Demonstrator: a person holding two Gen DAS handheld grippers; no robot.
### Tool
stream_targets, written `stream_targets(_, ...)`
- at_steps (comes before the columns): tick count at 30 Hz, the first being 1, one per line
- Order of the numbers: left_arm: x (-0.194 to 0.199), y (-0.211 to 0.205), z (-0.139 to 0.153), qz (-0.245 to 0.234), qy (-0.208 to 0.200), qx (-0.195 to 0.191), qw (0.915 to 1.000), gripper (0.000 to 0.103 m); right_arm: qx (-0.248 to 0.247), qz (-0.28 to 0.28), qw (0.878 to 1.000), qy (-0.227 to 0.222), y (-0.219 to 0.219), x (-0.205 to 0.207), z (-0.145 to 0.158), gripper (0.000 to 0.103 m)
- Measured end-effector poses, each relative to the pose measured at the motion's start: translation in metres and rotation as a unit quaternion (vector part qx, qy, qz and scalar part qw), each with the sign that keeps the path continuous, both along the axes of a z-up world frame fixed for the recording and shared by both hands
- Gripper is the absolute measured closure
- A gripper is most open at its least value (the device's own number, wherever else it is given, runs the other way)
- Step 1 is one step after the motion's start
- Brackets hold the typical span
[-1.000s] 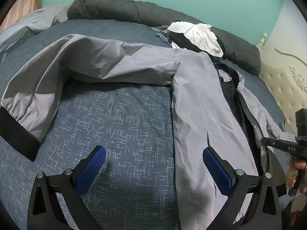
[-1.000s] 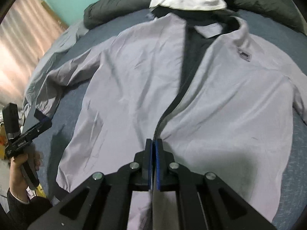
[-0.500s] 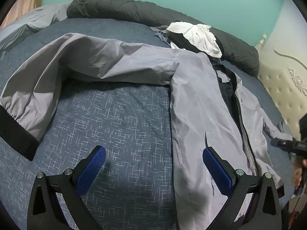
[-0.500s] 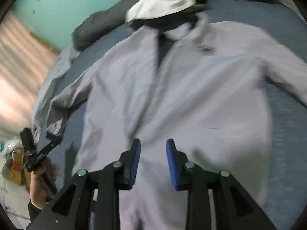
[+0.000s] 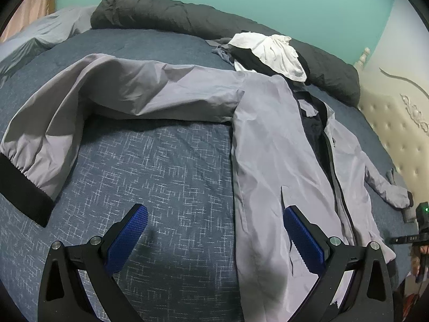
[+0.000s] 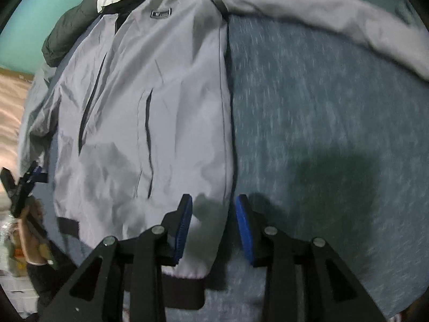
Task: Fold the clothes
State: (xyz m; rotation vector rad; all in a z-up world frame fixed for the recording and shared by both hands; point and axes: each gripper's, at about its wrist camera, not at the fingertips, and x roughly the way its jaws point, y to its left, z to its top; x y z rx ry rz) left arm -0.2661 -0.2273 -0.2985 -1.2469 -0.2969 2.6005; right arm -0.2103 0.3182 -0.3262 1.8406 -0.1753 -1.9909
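Observation:
A light grey zip jacket (image 5: 276, 145) with black cuffs and hem lies face up on the blue bedspread (image 5: 161, 166). One sleeve (image 5: 112, 94) stretches out to the left, its black cuff (image 5: 21, 187) at the bed's edge. My left gripper (image 5: 214, 230) is open and empty, hovering over the jacket's side edge and bare bedspread. In the right wrist view the jacket (image 6: 150, 102) fills the left half. My right gripper (image 6: 213, 220) is open and empty above the jacket's lower right corner, by the black hem (image 6: 182, 292).
A dark duvet (image 5: 187, 18) and a white garment (image 5: 270, 51) lie at the far side of the bed. A cream tufted headboard (image 5: 396, 123) stands at the right. The other hand-held gripper shows at the frame edges (image 5: 418, 230) (image 6: 18, 185).
My right gripper has opened, let go of the jacket's front at the zip, and swung right to the jacket's lower right corner. The left gripper has stayed nearly still.

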Motion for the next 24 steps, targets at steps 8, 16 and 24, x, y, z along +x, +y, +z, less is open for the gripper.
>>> stream_targets(8, 0.001, 0.005, 0.000, -0.004, 0.000, -0.004, 1.0000, 0.000, -0.029, 0.006, 0.999, 0.012, -0.010, 0.016, 0.001, 0.100)
stream_targets(16, 0.000, 0.009, -0.001, -0.009, -0.002, -0.007, 0.9999, 0.000, 0.023, -0.005, 0.996, 0.089, 0.014, 0.006, 0.043, 0.101)
stream_targets(24, 0.000, 0.012, 0.001, -0.014, -0.002, -0.011, 0.9998, 0.000, 0.056, -0.031, 0.997, 0.038, 0.017, 0.001, -0.011, 0.101)
